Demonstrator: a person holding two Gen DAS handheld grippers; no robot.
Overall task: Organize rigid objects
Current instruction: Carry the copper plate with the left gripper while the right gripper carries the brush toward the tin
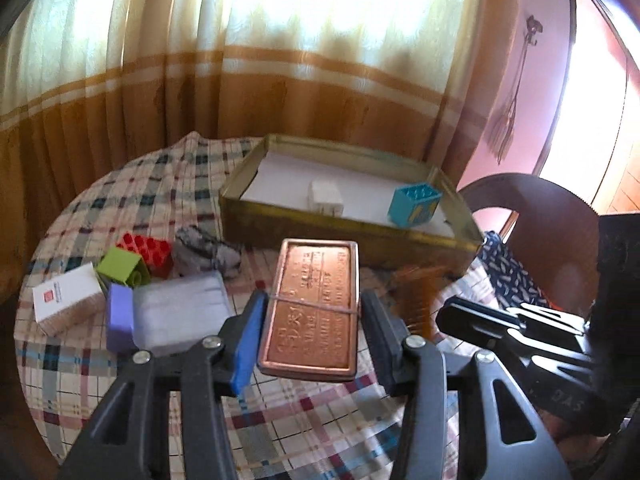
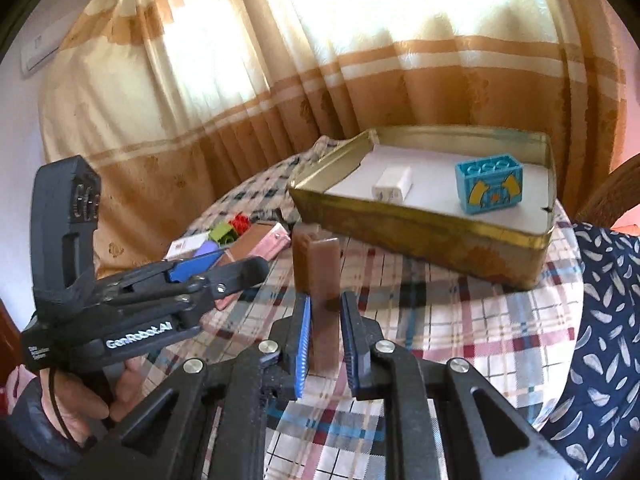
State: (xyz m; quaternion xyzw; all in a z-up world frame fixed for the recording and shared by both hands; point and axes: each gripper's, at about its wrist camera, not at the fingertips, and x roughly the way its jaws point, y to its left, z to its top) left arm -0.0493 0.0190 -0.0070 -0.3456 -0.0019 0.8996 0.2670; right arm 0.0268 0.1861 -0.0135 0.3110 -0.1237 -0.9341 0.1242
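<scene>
Left wrist view: the left tongs [image 1: 312,330] are clamped on a flat copper tin [image 1: 314,308] with a rubber band round it, held just above the checked cloth of the surface [image 1: 304,432]. Far behind it sits an open gold tin box [image 1: 340,232] with a white plug [image 1: 326,198] and a blue toy brick [image 1: 414,205] inside, well apart from each other. Over on the left there's a little pile: a white carton [image 1: 66,304], a green brick [image 1: 122,268], a red brick [image 1: 148,250], a purple block [image 1: 120,316] and a pale grey box [image 1: 180,312], all close together. A blurry brown thing near the right tongs [image 1: 448,314] is hard to make out here.

The right wrist view clears that up: the right tongs [image 2: 325,334] are squeezing a brown stick-shaped block [image 2: 324,280], standing upright, a bit smeared by blur. A hand [image 2: 86,400] grips the left handle at the near left.
</scene>
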